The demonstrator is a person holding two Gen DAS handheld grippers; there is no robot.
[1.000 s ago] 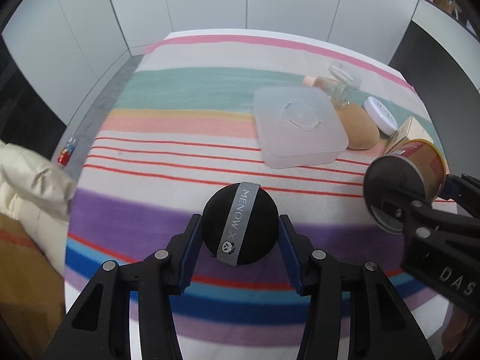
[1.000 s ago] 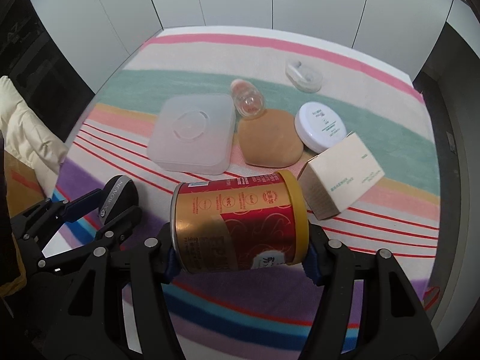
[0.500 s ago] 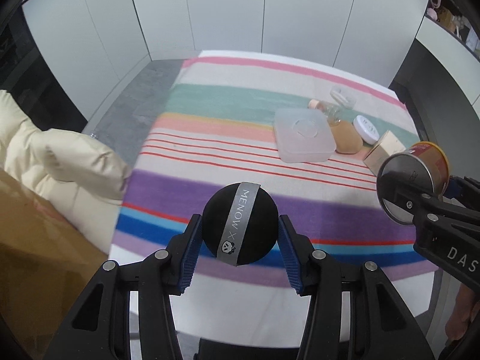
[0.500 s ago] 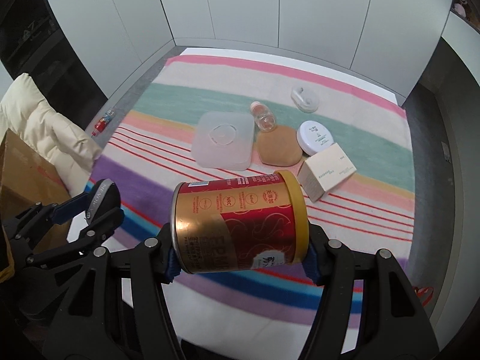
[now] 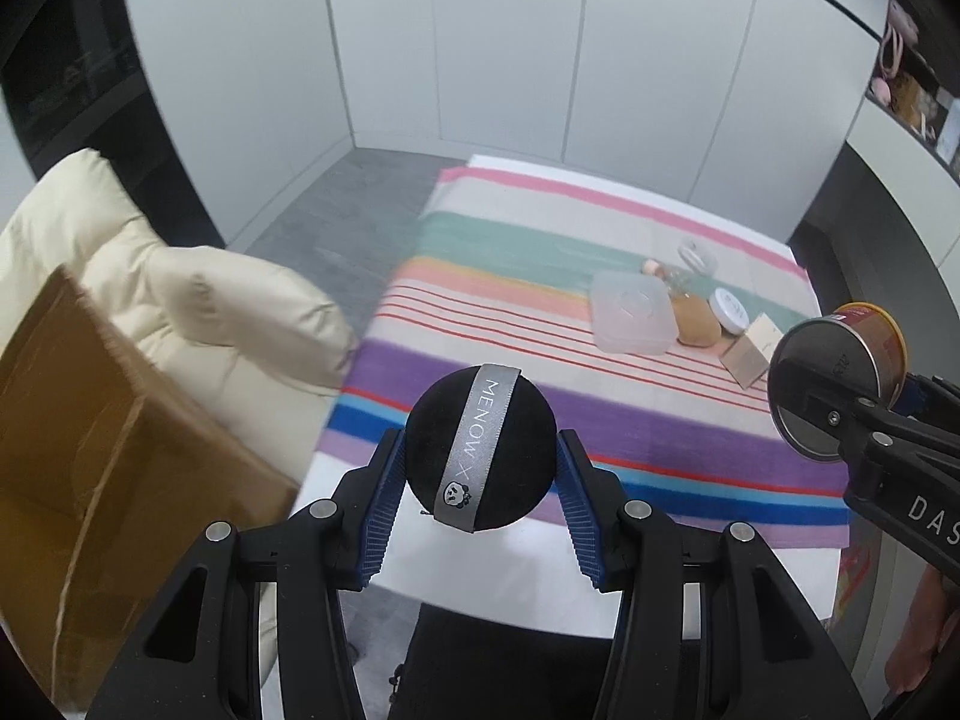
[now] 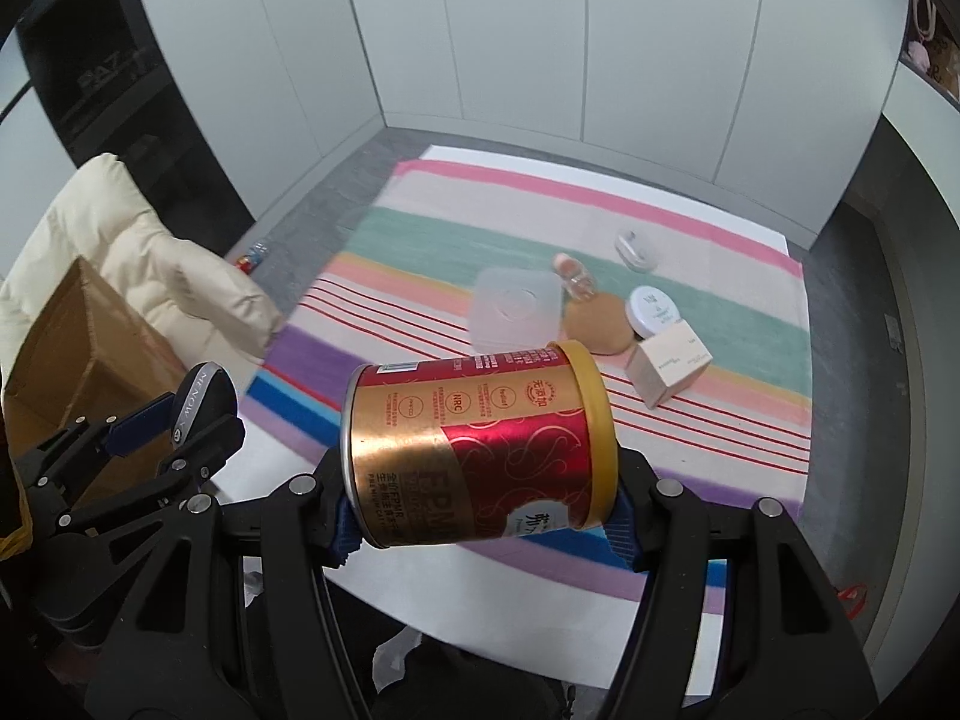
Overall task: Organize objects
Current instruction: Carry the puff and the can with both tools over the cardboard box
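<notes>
My left gripper is shut on a round black powder puff with a grey "MENOW" ribbon, held high above the near edge of the striped table. My right gripper is shut on a red and gold can lying sideways between its fingers; the can also shows in the left wrist view. The left gripper with the puff shows at the left of the right wrist view. Far off on the table lie a clear square lid, a tan sponge, a white round compact and a beige carton.
A brown cardboard box and a cream padded jacket stand left of the table. A small bottle and a clear case lie further back. White cabinet doors close off the far side. Grey floor lies left of the table.
Both grippers have pulled up and back from the table with their loads, so the table looks smaller and farther. The cardboard box and jacket have come into view at left.
</notes>
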